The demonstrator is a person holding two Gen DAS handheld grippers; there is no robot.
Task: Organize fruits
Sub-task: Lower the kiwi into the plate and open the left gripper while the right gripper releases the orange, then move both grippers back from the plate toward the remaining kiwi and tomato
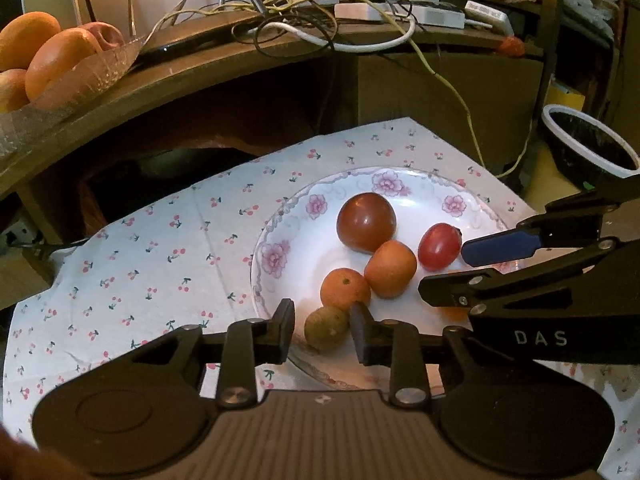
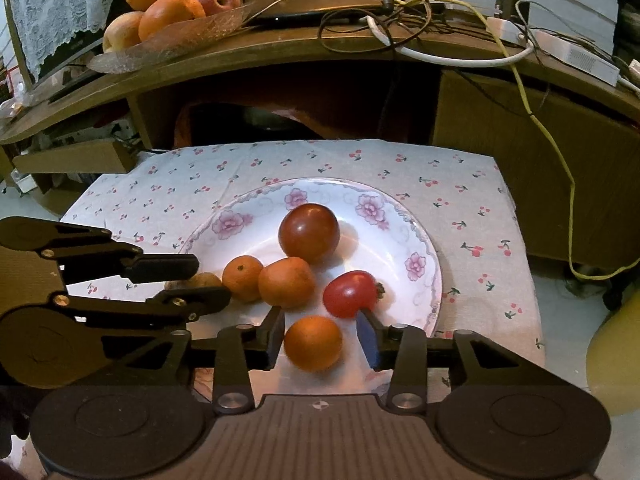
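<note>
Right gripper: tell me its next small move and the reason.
Probably close the right gripper on the orange fruit. Its jaws are open with that fruit sitting between them on the plate, apparently not yet gripped. The left gripper likewise brackets the greenish fruit.

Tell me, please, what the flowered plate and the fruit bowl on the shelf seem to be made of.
The plate looks like glazed ceramic: glossy white, with highlights and printed pink flowers. The fruit bowl seems to be clear textured glass, perhaps plastic: translucent, with a patterned rim.
</note>
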